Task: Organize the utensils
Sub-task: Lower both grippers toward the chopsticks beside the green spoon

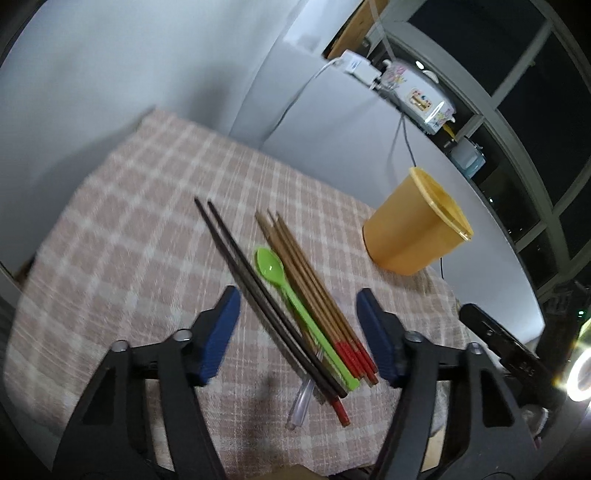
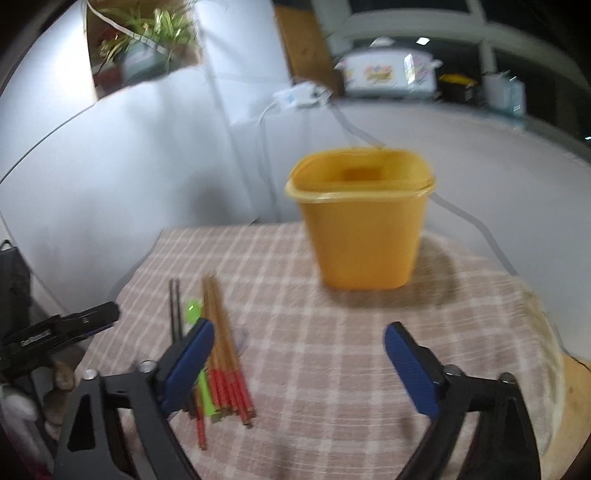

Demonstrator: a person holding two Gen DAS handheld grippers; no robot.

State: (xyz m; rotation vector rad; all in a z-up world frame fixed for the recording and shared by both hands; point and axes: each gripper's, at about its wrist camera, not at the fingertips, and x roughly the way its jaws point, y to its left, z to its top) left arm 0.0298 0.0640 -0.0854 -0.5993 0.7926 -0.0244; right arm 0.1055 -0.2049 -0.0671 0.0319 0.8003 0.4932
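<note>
A bundle of utensils lies on the checked cloth [image 1: 129,240]: two dark chopsticks [image 1: 251,273], a green plastic spoon [image 1: 271,267] and several brown chopsticks with red ends [image 1: 306,273]. A clear plastic piece [image 1: 301,402] pokes out under them. My left gripper [image 1: 297,299] hovers open above the bundle, which lies between its blue pads without touching them. The yellow container [image 2: 362,229] stands upright and empty at the cloth's far side. My right gripper [image 2: 300,326] is open in front of it, with nothing between its fingers; the brown chopsticks [image 2: 221,343] lie by its left finger.
A white counter surrounds the cloth. A power strip [image 2: 301,96] with cables and a flowered cooker [image 2: 388,74] sit at the back, and a plant [image 2: 147,33] at the upper left. A ring light [image 1: 581,373] glows at the right edge.
</note>
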